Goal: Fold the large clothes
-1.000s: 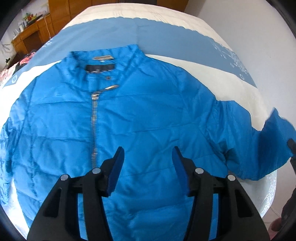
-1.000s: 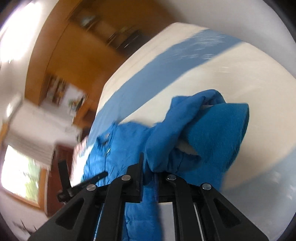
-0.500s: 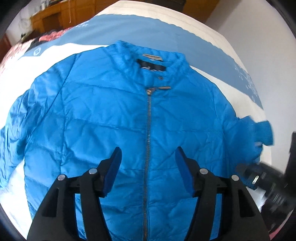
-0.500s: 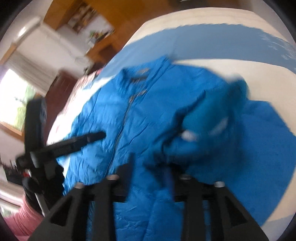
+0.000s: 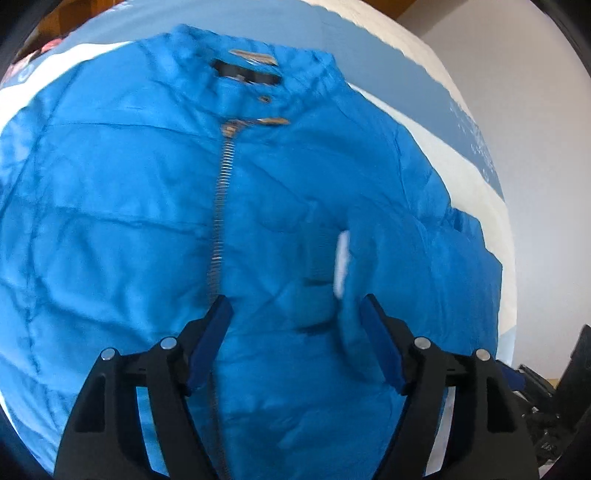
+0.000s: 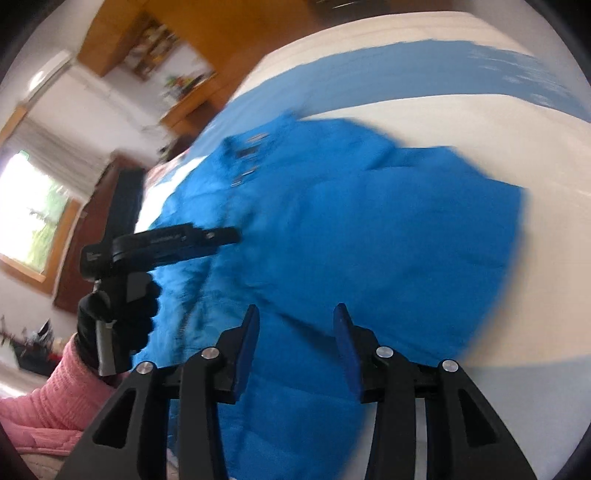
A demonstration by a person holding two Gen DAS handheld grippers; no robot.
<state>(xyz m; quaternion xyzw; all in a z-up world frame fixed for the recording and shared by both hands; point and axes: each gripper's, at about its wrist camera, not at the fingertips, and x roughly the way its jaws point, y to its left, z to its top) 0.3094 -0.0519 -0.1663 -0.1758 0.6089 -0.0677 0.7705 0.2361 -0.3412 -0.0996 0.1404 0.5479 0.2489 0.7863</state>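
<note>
Sleeve [image 5: 373,258] lies folded across the blue puffer jacket [image 5: 129,206]; our left gripper [image 5: 295,325], jaws opening, and right gripper [image 6: 295,332] both hang empty, so next we take the other sleeve.

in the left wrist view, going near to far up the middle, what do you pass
left tongs → folded-in sleeve cuff → zipper pull → snap button → black collar label → blue band of the bedspread

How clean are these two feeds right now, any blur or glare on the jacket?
Left wrist view: jacket mostly sharp, the folded sleeve smeared by motion. Right wrist view: heavy motion blur across the jacket; window blown out at left. Both show fisheye bending at the edges.
</note>
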